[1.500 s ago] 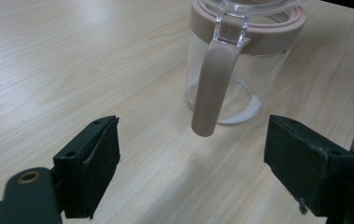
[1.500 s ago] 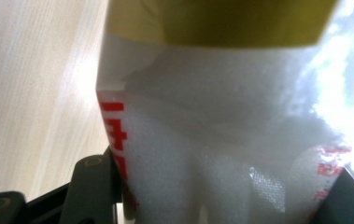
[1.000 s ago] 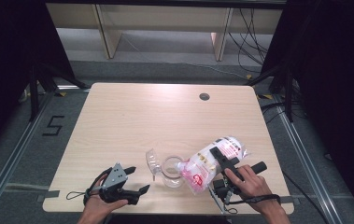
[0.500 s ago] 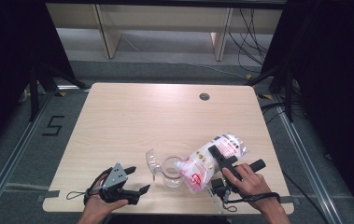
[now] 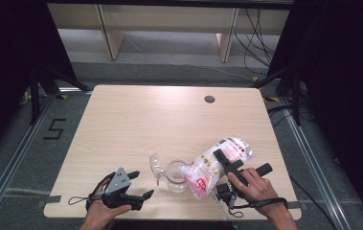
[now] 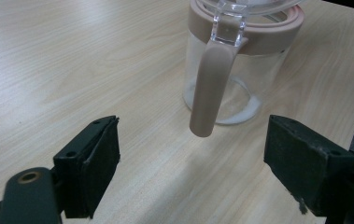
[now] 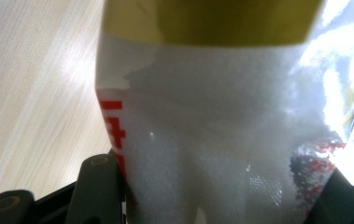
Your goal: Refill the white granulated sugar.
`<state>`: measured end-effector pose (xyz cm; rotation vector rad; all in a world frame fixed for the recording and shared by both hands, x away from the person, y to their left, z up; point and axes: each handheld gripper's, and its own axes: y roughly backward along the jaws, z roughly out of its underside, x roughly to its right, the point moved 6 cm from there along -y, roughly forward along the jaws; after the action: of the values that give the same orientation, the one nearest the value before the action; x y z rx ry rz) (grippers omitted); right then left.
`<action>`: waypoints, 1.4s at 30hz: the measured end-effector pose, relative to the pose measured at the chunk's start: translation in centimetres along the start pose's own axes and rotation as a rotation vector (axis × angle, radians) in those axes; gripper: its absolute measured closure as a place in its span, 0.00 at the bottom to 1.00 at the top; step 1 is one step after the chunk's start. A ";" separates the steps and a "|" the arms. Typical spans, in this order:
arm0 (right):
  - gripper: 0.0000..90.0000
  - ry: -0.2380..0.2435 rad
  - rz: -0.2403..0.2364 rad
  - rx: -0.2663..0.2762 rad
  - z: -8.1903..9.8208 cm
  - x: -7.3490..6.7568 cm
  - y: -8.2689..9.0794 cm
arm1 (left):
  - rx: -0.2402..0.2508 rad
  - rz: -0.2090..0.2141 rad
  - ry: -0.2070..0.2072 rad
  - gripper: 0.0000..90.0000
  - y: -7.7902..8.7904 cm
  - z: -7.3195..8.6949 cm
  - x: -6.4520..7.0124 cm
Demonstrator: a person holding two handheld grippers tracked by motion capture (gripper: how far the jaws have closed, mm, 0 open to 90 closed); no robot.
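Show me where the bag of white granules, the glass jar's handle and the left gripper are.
bag of white granules (image 5: pixel 212 165), high view, middle of the tilted bag.
jar handle (image 6: pixel 209 88), left gripper view, middle of the brown grip.
left gripper (image 5: pixel 140 184), high view, midway between its fingertips.

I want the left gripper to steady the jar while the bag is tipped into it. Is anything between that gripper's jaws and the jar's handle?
Nothing visible is. The left gripper is open, with bare table in front of it, and the jar's handle hangs just ahead, facing the gap. The right gripper holds the bag on the jar's far side.
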<state>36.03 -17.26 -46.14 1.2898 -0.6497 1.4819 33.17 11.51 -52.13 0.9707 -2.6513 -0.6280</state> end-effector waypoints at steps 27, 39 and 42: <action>0.54 0.010 -0.002 -0.004 0.2 0.0 0.2 | -0.003 0.002 -0.008 0.20 0.1 0.0 0.1; 0.54 0.017 -0.002 0.000 0.2 0.0 0.2 | -0.001 0.001 -0.009 0.20 0.1 0.0 0.1; 0.54 0.023 0.001 0.002 0.1 0.1 0.2 | -0.001 0.002 -0.006 0.20 0.1 0.0 0.1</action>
<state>35.90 -17.43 -45.99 1.2720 -0.6338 1.4961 33.07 11.49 -52.06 0.9676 -2.6566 -0.6328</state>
